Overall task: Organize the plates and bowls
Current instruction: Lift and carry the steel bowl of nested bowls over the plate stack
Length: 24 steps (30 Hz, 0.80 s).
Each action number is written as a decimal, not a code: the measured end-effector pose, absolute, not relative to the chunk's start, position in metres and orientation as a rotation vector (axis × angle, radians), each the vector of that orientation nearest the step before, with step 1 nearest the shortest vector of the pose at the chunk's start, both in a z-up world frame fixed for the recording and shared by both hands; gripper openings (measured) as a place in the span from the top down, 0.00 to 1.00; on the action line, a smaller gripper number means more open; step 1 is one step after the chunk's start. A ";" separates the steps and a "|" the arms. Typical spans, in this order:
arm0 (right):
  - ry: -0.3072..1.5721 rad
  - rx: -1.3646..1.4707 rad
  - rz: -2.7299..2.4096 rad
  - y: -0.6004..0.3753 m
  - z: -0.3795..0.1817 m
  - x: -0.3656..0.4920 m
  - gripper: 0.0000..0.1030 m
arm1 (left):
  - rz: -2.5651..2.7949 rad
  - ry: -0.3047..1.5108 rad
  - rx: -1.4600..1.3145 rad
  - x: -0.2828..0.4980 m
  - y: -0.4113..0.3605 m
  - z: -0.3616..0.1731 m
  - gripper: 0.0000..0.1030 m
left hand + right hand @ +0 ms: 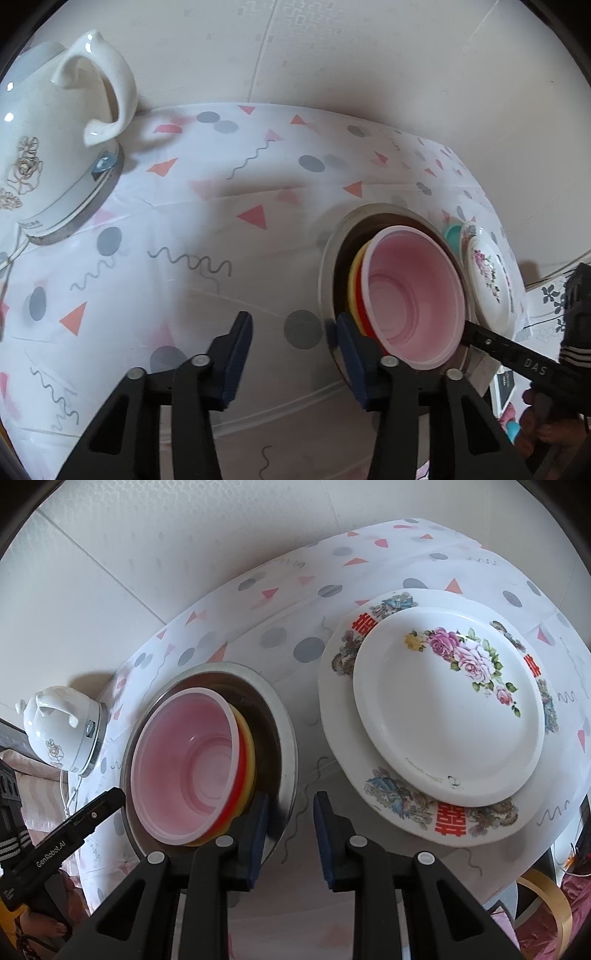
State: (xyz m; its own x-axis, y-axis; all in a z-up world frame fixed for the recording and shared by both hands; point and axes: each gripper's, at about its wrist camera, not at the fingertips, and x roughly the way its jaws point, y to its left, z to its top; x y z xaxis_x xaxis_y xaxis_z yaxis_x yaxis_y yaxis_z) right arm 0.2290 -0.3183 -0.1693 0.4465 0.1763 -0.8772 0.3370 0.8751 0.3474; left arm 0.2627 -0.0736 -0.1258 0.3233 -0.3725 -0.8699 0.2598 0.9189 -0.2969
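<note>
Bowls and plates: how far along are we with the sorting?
Mostly done, it seems. The pink bowl sits nested over red and yellow ones inside the steel bowl, and the rose plate lies on the larger plate. Both grippers, left and right, are open and empty. Nothing loose is visible.

Open tablecloth (192,229) between kettle (55,147), bowls (413,295).

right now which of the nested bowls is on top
The pink bowl. It sits innermost, its whole inside showing, while the red bowl and yellow bowl show only as rims beneath it, all inside the metal bowl.
</note>
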 end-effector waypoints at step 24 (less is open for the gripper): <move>1.168 0.547 -0.057 -0.311 -0.192 0.246 0.76 | -0.507 1.247 -0.094 0.268 -0.094 -0.141 0.73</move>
State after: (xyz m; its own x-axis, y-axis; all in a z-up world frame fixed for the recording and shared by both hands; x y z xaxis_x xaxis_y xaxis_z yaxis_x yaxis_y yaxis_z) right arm 0.2462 -0.3112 -0.1924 0.4059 0.2349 -0.8832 0.3204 0.8685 0.3783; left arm 0.2684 -0.0938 -0.1411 0.2235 -0.4163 -0.8813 0.3162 0.8863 -0.3385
